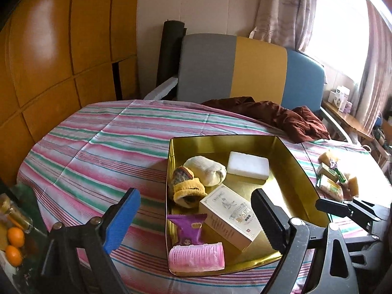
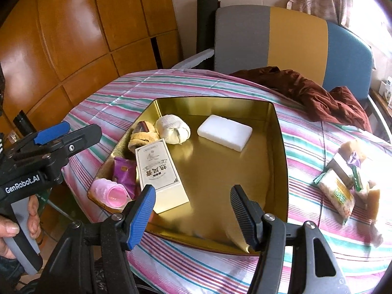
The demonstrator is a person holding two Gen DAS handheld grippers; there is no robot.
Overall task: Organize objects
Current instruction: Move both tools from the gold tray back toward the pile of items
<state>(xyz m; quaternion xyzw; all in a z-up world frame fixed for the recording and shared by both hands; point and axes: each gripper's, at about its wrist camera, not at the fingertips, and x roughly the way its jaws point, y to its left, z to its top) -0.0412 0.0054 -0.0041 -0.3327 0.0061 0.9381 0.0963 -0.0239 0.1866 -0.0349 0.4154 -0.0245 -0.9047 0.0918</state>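
Note:
A gold tin tray [image 1: 289,152] [image 2: 279,147] lies on the striped bedspread. In it are a white block [image 1: 247,165], a rolled cream sock [image 1: 208,169], a yellow-brown fabric piece [image 1: 185,188], a cream printed box [image 1: 230,215], a purple packet [image 1: 191,227] and a pink hair roller [image 1: 196,256]. My left gripper [image 1: 196,220] is open above the tray's near left part, with nothing gripped. My right gripper [image 2: 193,216] is open over the tray's near edge, with nothing between its fingers. Loose snack packets [image 2: 343,186] lie on the bedspread right of the tray.
A maroon cloth [image 1: 276,115] is bunched behind the tray near a grey, yellow and blue headboard [image 1: 259,68]. A wooden wardrobe [image 1: 61,49] stands on the left. Oranges [image 1: 14,237] sit low at the left edge. A hand [image 2: 9,230] holds the left gripper's handle.

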